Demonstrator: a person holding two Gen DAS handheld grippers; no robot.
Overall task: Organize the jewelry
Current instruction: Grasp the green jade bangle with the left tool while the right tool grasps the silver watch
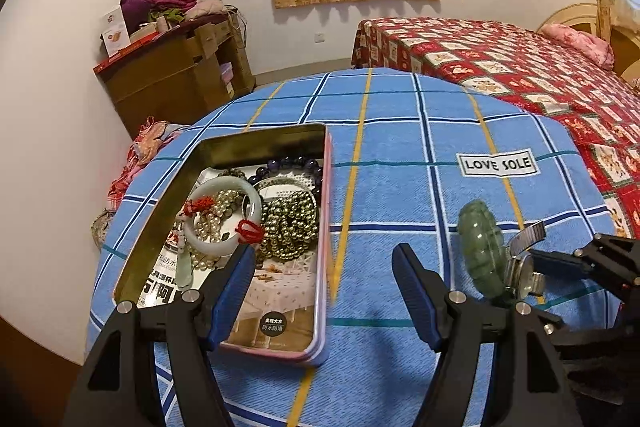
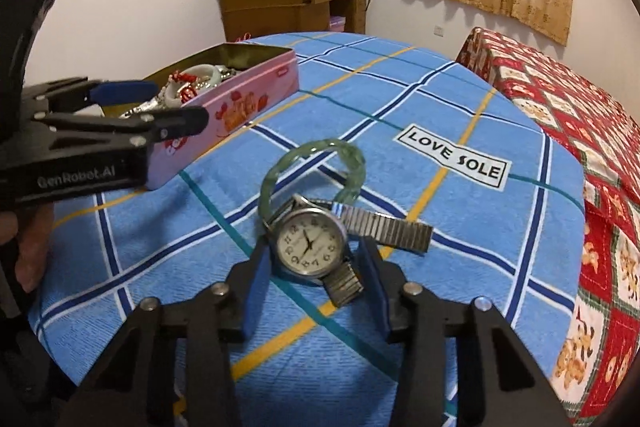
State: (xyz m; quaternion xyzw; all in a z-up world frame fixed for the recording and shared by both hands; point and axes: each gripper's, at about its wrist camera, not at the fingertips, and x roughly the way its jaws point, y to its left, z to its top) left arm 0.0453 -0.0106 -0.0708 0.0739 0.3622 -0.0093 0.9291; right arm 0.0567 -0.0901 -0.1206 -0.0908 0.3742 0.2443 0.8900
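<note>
A pink tin box point(image 1: 320, 227) point(image 2: 256, 95) lies open on the blue checked cloth and holds a white bangle point(image 1: 224, 219), bead strands point(image 1: 288, 223) and a purple bead bracelet point(image 1: 296, 163). My left gripper point(image 1: 324, 271) point(image 2: 168, 107) is open and empty, its left finger over the tin. A silver watch point(image 2: 310, 243) point(image 1: 524, 267) lies against a green jade bangle point(image 2: 316, 163) point(image 1: 480, 247) on the cloth. My right gripper point(image 2: 314, 263) point(image 1: 560, 263) is open, its fingers either side of the watch face.
The cloth point(image 2: 400, 99) carries a LOVE SOLE label point(image 2: 452, 157). A bed with a red patterned cover point(image 1: 520, 67) stands at the right. A wooden cabinet with clothes on top point(image 1: 176, 63) stands by the far wall.
</note>
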